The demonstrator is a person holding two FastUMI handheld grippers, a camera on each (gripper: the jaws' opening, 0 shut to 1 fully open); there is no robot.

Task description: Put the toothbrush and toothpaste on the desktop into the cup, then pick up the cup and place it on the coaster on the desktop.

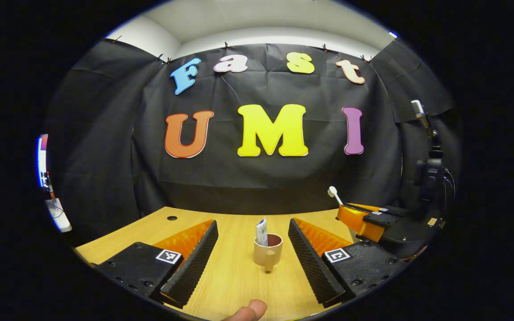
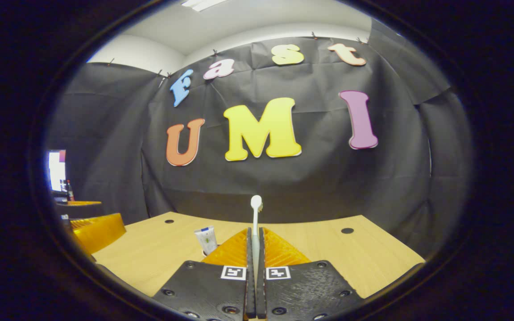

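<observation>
A beige cup [image 1: 267, 253] stands on the wooden desktop [image 1: 234, 276], its handle toward me, with the white toothpaste tube [image 1: 262, 231] upright inside it. My left gripper [image 1: 252, 256] is open, its fingers on either side of the cup and apart from it. At the right in the left gripper view, my right gripper [image 1: 364, 214] hovers above the desk with the white toothbrush [image 1: 334, 195] sticking out of it. In the right gripper view, my right gripper [image 2: 255, 249] is shut on the toothbrush [image 2: 255, 214], whose head points up. The toothpaste tube [image 2: 207, 239] shows to its left.
A thumb tip [image 1: 250, 310] shows at the bottom of the left gripper view. The desktop [image 2: 328, 249] has small round holes near its back edge [image 2: 347, 231]. A dark stand with a mounted device [image 1: 431, 178] rises at the desk's right side.
</observation>
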